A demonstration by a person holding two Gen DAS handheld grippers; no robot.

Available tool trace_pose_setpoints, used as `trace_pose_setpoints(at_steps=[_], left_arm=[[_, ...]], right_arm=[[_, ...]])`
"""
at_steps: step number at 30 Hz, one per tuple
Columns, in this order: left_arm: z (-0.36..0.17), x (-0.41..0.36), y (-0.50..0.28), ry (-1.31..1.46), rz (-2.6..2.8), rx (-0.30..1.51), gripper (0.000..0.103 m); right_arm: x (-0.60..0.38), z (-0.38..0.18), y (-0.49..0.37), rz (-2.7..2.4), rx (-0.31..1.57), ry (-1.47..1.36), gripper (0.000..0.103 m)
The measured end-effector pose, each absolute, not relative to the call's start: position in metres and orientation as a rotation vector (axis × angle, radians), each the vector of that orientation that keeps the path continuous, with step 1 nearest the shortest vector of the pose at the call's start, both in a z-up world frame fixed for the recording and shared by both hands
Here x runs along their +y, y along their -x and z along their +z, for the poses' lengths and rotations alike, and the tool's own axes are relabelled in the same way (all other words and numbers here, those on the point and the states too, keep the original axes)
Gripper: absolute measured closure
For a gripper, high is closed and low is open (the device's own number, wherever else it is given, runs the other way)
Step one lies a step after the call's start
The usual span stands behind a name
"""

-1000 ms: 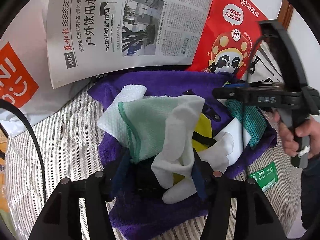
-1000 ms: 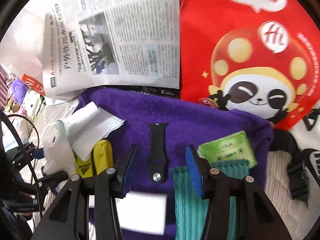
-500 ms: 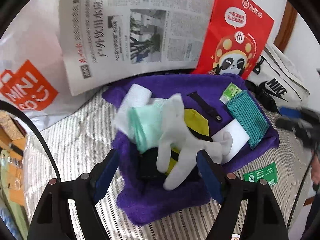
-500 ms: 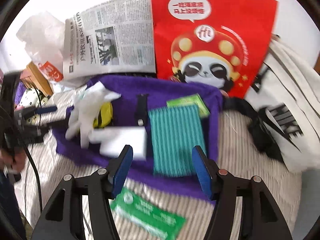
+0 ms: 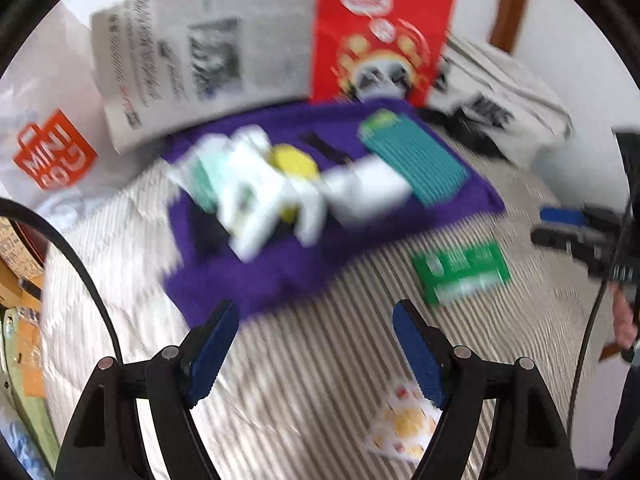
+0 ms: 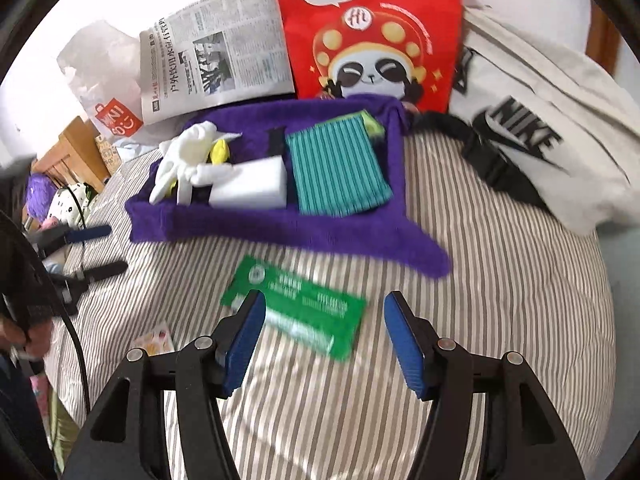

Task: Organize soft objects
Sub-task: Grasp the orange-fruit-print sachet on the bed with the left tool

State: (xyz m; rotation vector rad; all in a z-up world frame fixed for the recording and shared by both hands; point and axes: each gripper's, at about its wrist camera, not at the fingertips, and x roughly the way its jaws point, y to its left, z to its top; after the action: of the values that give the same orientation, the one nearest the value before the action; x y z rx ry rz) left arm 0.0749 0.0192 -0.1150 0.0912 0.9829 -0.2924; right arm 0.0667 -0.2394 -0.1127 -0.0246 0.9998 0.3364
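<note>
A purple towel (image 6: 280, 224) lies spread on the striped bed. On it lie a teal ribbed cloth (image 6: 336, 168), a white sponge block (image 6: 252, 184), white gloves (image 6: 184, 160) and a yellow item (image 6: 220, 150). The left wrist view is blurred; it shows the same towel (image 5: 280, 272), gloves (image 5: 256, 196) and teal cloth (image 5: 416, 160). My left gripper (image 5: 316, 320) is open and empty over bare sheet, just short of the towel's near edge. My right gripper (image 6: 324, 308) is open above a green packet (image 6: 296, 312), and its pads do not touch the packet.
A newspaper (image 6: 216, 64), a red panda bag (image 6: 372, 32) and a white Nike bag (image 6: 540, 128) stand behind the towel. A Miniso bag (image 5: 52, 156) is at the left. A small patterned sachet (image 5: 404, 428) lies on the striped sheet (image 6: 500, 280). A black strap (image 6: 480, 148) runs off the Nike bag.
Both grippers drew back from the purple towel and their jaws widened. The left one left the glove pile on the towel. The right one now hangs over the green packet.
</note>
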Motion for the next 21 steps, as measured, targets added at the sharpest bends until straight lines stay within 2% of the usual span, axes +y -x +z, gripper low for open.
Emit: trace_pose_setpoints(at_steps=[5, 10, 15, 19, 21], left_arm=[[-0.142, -0.003, -0.028, -0.08, -0.45, 1.013, 0.025], [-0.161, -0.014, -0.001, -0.188, -0.463, 1.023, 0.025], [-0.179, -0.025, 0.004, -0.265, -0.511, 1.035, 0.024], [-0.183, -0.033, 0.009, -0.303, -0.506, 0.972, 0.017], [-0.183, -0.032, 0.008, -0.297, -0.498, 0.96, 0.021]], right_arm=[[-0.25, -0.114, -0.04, 0.323, 0.999, 0.021, 0.042], [-0.266, -0.117, -0.021, 0.29, 1.005, -0.011, 0.041], [-0.273, -0.13, -0.009, 0.278, 1.041, -0.065, 0.04], [-0.267, -0.138, 0.0, 0.272, 1.06, -0.025, 0.04], [-0.266, -0.141, 0.001, 0.261, 1.067, -0.001, 0.04]])
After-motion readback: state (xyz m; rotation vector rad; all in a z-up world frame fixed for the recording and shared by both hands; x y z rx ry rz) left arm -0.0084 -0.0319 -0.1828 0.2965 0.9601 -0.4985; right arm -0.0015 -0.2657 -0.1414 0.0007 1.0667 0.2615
